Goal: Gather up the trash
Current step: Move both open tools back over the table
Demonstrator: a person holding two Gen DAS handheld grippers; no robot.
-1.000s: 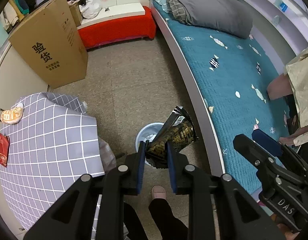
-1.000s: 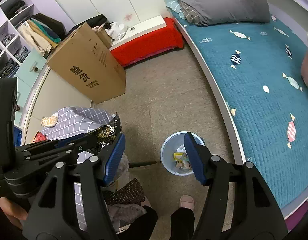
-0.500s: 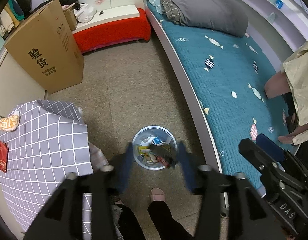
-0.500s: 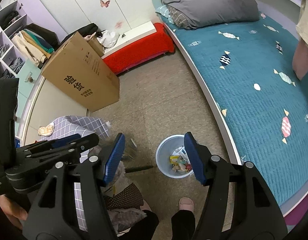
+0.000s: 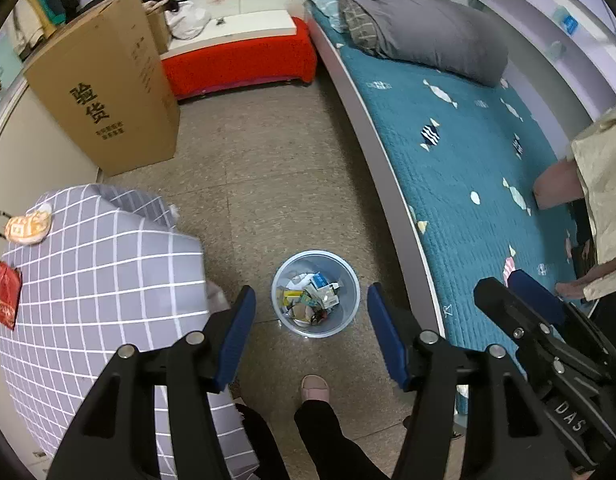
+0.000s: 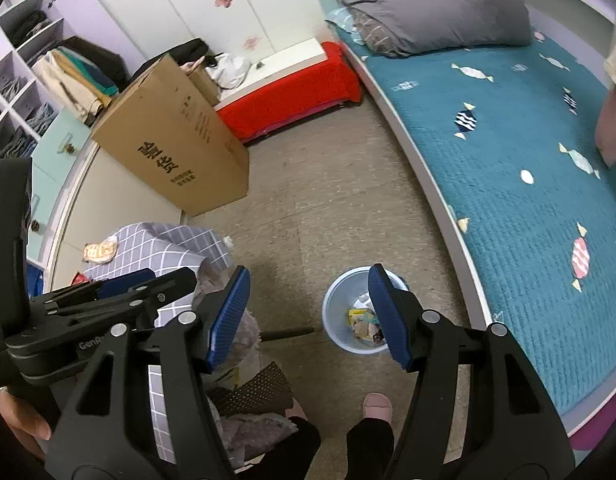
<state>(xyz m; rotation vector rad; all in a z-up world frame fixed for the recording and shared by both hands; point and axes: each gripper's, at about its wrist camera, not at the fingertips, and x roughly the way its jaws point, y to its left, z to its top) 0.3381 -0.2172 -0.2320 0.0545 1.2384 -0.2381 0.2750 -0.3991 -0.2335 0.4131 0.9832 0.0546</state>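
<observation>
Jaws of left gripper point(image 5: 310, 334) just opened, wide apart, empty, above blue trash bin point(image 5: 350, 280) holding wrappers; right gripper point(image 6: 308, 316) likewise agape, holding nothing.

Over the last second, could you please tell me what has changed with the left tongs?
The left tongs have just been opening and let go of the dark snack wrapper, which dropped toward the bin below; nothing is between them now. The right tongs stayed open and empty.
</observation>
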